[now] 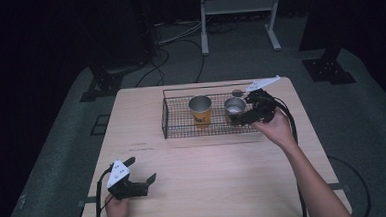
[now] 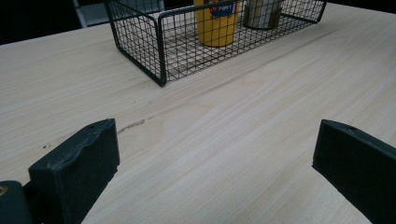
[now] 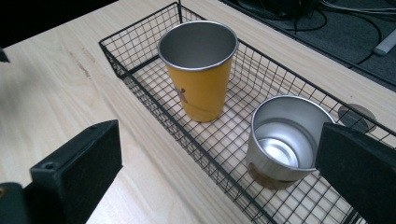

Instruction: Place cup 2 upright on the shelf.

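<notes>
**Jaws apart at the basket**

My right gripper (image 1: 245, 111) is hovering wide open, gripping nothing, over the silver cup (image 3: 285, 138) standing upright in the wire basket (image 3: 140, 88) beside the yellow cup (image 3: 201, 70). My left gripper (image 1: 137, 179) is resting open, empty, near the table (image 2: 233, 130) edge.

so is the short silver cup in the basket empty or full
Empty. The right gripper view looks straight into the short steel cup and shows its bare shiny bottom; it stands upright in the wire basket.
</notes>
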Action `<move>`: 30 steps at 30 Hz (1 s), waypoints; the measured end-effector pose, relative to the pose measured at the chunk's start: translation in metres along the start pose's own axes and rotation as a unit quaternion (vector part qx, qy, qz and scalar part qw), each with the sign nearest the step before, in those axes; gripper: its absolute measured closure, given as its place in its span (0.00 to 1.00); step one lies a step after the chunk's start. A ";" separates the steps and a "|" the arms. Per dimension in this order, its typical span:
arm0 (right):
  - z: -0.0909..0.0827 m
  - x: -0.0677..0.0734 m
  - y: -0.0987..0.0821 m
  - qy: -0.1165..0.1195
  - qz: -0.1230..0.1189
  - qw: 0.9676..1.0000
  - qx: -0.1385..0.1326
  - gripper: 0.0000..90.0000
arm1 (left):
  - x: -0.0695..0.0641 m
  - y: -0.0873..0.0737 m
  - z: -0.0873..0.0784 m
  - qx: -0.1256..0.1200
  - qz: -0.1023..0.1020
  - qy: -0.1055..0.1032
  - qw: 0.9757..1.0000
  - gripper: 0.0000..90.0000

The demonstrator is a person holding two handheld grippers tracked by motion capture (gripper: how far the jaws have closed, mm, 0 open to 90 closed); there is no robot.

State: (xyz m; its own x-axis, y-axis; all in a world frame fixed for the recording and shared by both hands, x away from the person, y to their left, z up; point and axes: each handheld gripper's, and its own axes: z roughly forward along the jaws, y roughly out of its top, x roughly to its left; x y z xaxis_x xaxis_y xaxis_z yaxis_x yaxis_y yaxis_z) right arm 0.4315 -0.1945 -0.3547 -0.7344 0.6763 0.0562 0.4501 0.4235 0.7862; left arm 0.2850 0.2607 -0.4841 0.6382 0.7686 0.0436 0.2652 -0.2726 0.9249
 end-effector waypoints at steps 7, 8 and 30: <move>-0.008 0.003 -0.016 0.006 0.008 1.000 -0.001 0.00 | 0.000 0.000 0.000 0.000 -0.001 0.000 1.000 0.00; -0.009 0.003 -0.019 0.005 0.009 1.000 -0.002 0.00 | 0.000 0.000 0.000 0.000 0.000 0.000 1.000 0.00; -0.026 -0.001 -0.070 -0.004 0.035 0.999 0.002 0.00 | 0.000 0.000 0.000 0.001 -0.001 0.001 1.000 0.00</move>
State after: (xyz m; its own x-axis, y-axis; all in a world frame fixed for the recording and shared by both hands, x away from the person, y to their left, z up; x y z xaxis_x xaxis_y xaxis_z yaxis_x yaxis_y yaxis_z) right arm 0.3878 -0.2399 -0.3937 -0.6973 0.7090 0.1052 0.5021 0.3784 0.7777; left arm 0.2851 0.2607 -0.4842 0.6363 0.7703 0.0421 0.2677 -0.2716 0.9244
